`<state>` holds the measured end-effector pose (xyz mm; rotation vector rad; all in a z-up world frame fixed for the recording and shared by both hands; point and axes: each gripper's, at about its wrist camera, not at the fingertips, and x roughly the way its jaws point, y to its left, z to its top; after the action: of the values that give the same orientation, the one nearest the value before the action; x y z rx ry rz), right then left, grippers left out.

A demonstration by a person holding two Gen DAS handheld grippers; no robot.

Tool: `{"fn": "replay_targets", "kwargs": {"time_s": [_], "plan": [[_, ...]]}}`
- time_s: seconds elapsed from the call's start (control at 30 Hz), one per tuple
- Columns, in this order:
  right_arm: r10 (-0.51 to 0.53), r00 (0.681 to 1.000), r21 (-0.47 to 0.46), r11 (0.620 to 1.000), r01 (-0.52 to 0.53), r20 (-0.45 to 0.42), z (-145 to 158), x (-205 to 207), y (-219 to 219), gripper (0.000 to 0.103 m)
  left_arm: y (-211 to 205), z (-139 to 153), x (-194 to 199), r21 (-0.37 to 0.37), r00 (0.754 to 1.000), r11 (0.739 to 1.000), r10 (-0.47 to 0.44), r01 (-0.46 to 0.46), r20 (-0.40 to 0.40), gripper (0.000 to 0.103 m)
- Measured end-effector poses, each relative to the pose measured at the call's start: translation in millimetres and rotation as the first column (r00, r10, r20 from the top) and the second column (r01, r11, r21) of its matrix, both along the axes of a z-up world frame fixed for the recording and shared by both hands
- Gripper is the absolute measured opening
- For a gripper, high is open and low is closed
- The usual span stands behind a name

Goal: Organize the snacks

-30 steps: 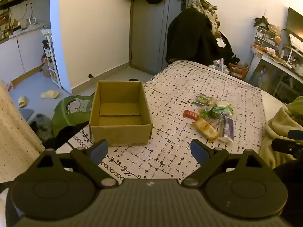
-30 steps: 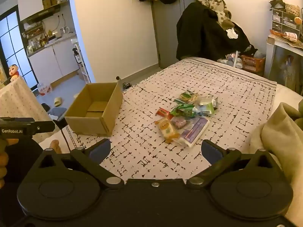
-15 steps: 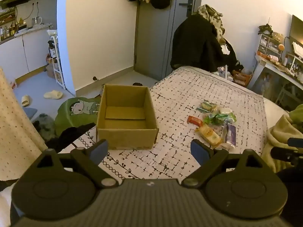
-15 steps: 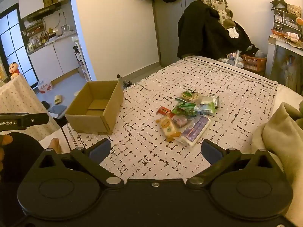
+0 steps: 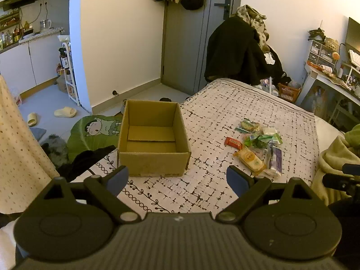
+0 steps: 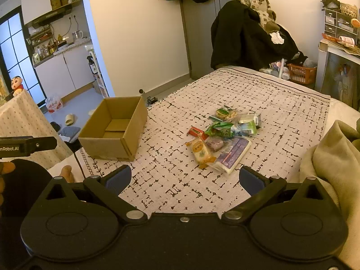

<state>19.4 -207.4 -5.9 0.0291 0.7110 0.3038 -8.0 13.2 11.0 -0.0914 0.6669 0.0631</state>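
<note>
Upright cardboard box (image 5: 154, 162), mouth up, long axis toward door.

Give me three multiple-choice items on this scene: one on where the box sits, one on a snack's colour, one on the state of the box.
1. The box sits where, in the right wrist view?
A. left of the snacks
B. right of the snacks
C. on the floor

2. The small bar at the pile's left edge is:
A. blue
B. red
C. white

3. The box is:
A. full of snacks
B. taped shut
C. open and empty

Answers: 1 A, the snacks lie to its right on the bed cover. 2 B, its wrapper is red. 3 C, only bare cardboard shows inside.
</note>
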Motion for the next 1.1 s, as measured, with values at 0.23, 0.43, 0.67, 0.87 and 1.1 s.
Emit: {"fn": "replay_targets", "kwargs": {"time_s": [0.23,0.43,0.67,0.87,1.1], "plan": [[-0.001,1.000,0.004,1.000,0.001,0.000,-0.5,-0.1,0.5,0.103,-0.4,0.8,-2.4,-0.007,1.000,1.000,-0.006,0.006,0.001,0.093],[-0.001,1.000,0.005,1.000,0.001,0.000,-0.5,-0.1,0.3,0.103,-3.4,1.7,-3.1,-0.010,1.000,1.000,-0.018,0.018,0.005,0.093],[-0.001,1.000,0.004,1.000,0.001,-0.001,-1.1,0.3,0.1,0.103,-7.0,0.6,-4.5,-0.012,1.000,1.000,-0.026,0.026,0.004,0.093],[-0.005,1.000,0.018,1.000,0.005,0.000,-0.9,-0.3,-0.5,0.103,-7.9,-0.5,-3.6,-0.016,0.999,0.999,-0.036,0.036,0.004,0.093],[-0.022,1.000,0.026,0.999,0.022,0.000,-1.3,2.3,-2.4,0.103,-9.0,-2.0,-3.0,-0.019,0.999,0.999,-0.035,0.035,-0.001,0.093]]}}
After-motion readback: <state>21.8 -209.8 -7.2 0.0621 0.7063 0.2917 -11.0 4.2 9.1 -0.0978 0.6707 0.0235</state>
